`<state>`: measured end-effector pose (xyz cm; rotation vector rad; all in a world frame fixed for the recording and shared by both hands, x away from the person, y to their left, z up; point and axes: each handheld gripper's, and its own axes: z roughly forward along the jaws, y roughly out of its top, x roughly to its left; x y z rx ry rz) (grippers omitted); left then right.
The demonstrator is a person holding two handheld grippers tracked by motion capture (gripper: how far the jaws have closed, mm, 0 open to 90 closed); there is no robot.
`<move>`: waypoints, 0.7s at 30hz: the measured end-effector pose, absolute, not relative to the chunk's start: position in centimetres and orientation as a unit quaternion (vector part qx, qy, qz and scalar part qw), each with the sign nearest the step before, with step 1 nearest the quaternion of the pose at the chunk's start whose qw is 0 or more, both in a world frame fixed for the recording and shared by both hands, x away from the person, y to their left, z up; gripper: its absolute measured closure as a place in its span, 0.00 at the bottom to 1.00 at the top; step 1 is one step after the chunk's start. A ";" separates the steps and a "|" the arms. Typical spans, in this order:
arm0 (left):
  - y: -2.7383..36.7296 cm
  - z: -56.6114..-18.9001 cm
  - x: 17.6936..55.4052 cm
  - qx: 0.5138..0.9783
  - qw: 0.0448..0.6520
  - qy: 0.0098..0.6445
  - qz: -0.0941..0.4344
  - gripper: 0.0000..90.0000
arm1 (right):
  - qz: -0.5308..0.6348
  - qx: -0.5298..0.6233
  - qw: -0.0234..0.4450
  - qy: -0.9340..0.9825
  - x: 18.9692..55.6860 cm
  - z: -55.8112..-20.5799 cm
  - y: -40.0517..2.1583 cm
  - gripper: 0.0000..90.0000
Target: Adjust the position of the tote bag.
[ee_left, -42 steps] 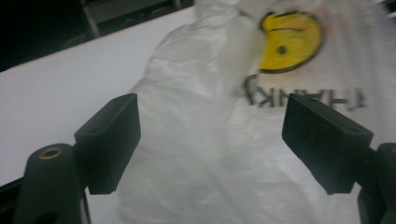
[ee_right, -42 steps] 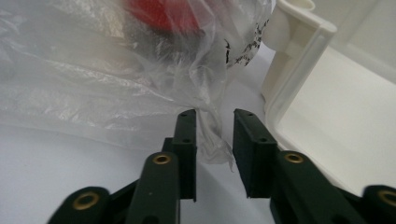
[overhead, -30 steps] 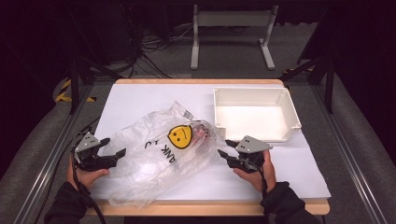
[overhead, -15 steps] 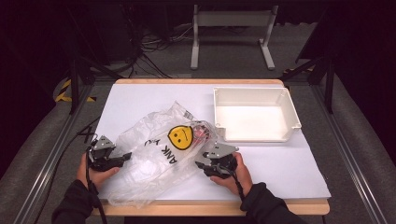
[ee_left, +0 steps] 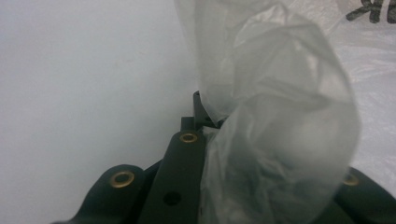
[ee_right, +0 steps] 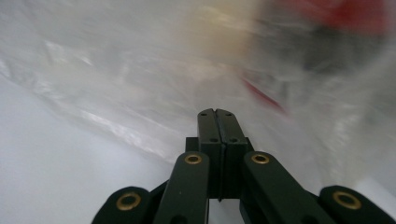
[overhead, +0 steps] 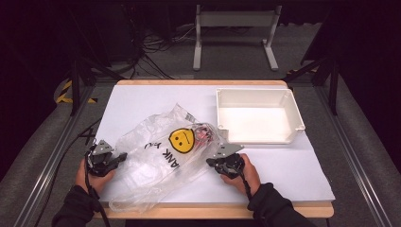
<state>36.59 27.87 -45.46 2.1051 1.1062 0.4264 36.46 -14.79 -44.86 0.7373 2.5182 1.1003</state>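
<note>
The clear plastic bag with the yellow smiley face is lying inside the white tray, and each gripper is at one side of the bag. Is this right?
Not quite. The high view shows the plastic bag lying on the white table, beside the white tray, not inside it. The rest holds: the left gripper and the right gripper are at opposite sides of the bag.

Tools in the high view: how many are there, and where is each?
2. The left tool is at the left edge of the clear plastic bag; the right tool is at the bag's right edge, in front of the white bin.
</note>
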 end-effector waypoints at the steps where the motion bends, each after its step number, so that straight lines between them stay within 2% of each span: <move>1: 27.8 -45.4 36.2 0.818 0.356 0.421 0.165 1.00 | 0.382 0.259 0.149 0.874 36.5 -44.7 -15.2 1.00; 6: 27.3 -45.0 35.2 0.821 0.370 0.406 0.156 1.00 | 0.391 0.270 0.157 0.866 36.6 -43.9 -17.2 1.00; 13: 24.5 -43.9 32.6 0.840 0.393 0.348 0.139 0.99 | 0.390 0.301 0.188 0.850 37.3 -43.0 -20.0 1.00; 21: 22.6 -43.8 30.6 0.849 0.399 0.322 0.126 0.99 | 0.389 0.324 0.204 0.838 38.1 -42.8 -21.7 1.00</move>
